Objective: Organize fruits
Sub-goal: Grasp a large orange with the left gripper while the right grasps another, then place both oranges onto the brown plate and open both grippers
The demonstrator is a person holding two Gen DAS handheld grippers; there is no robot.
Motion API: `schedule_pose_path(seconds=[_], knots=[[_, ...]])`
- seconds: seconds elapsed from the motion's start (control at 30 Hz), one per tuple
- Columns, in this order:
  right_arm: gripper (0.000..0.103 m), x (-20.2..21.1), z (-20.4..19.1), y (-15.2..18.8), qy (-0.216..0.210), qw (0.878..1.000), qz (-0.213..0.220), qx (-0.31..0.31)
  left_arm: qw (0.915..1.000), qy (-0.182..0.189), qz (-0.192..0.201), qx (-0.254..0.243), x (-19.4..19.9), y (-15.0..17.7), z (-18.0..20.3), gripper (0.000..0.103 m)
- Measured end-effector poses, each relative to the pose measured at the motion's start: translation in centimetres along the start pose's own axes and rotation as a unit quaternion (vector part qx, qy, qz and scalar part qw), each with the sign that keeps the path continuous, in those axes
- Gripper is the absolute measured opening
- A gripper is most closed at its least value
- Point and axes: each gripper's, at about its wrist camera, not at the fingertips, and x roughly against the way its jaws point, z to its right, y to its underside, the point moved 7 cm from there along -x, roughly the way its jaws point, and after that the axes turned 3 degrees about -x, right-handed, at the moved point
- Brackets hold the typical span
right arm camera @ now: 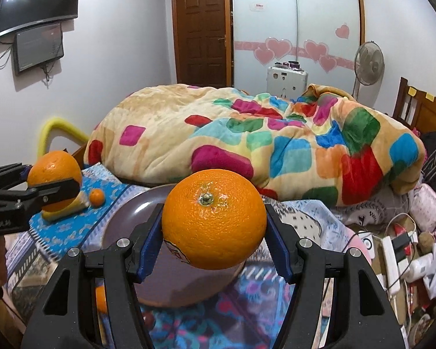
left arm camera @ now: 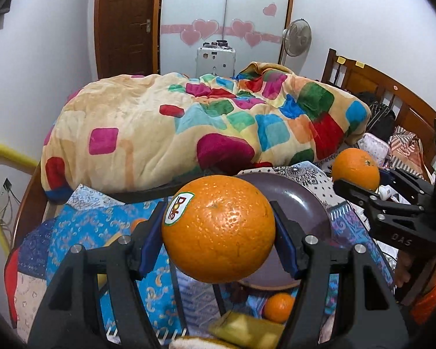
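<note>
Above a purple plate (left arm camera: pixel 311 200) on the bed, two oranges are held aloft: one (left arm camera: pixel 218 228) between the left gripper's (left arm camera: pixel 218 232) fingers, one (right arm camera: pixel 213 218) between the right gripper's (right arm camera: pixel 213 224). Round, smooth skin could slip; a dropped orange might roll off the plate.

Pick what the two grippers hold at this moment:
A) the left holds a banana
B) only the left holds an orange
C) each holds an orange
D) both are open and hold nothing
C: the left gripper is shut on a Dole-stickered orange, and the right gripper is shut on another orange, both above the purple plate.
</note>
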Motion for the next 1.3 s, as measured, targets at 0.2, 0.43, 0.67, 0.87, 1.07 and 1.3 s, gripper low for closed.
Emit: schedule_pose_path(seconds=[0.2,0.43,0.67,0.87,1.07,1.3], knots=[[0.061,-2.6,0.6,-0.4,0.011,1.000,-0.011,0.003,1.0000,-0.002,-0.006,-0.002,-2.5,-1.1,0.5,0.067],[0.061,-5.7,0.9,0.3,0.010,0.999,-0.050,0.010,0.9991,-0.017,-0.033,-0.019,-6.1,-0.8,0.6,0.067],[0.061,-7.7,0.7,1.9,0.002,0.995,-0.093,0.034,0.9968,-0.021,-0.072,-0.027,-9.1,0.2,0.7,0.067],[0.061,-8.2,0.3,2.4,-0.002,0.993,-0.110,0.051,0.9945,-0.019,-0.096,-0.039,-10.8,0.8,1.3,0.067],[0.062,-8.8,0.0,3.0,-0.003,0.991,-0.121,0.062,0.9922,-0.014,-0.118,-0.036,-12.1,1.6,1.5,0.068],[0.063,-8.4,-0.8,3.5,0.015,0.988,-0.117,0.100,0.9912,-0.005,-0.131,-0.022,-12.3,1.7,1.2,0.069]])
